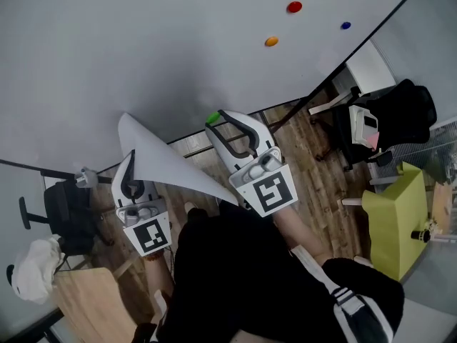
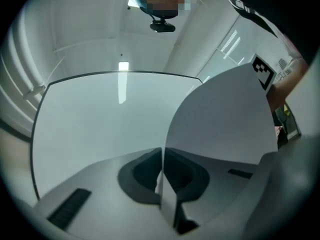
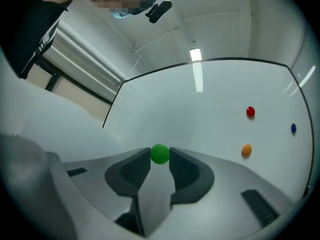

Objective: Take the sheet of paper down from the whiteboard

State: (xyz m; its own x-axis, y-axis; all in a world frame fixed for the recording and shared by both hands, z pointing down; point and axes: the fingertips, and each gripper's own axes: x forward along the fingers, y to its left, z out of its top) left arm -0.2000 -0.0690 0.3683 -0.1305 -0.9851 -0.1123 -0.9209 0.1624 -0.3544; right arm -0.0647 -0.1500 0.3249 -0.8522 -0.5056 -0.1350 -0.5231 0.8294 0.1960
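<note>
The white sheet of paper is off the whiteboard and hangs bent in the air in front of it. My left gripper is shut on the sheet's left edge. In the left gripper view the paper runs edge-on between the jaws of that gripper and fans out to the right. My right gripper is shut on a green round magnet. In the right gripper view the magnet sits pinched at the very tips of that gripper, just clear of the board.
Red, orange and blue magnets stay on the board at the upper right. On the wooden floor stand a black office chair, a yellow-green cabinet, a dark chair and a wooden tabletop.
</note>
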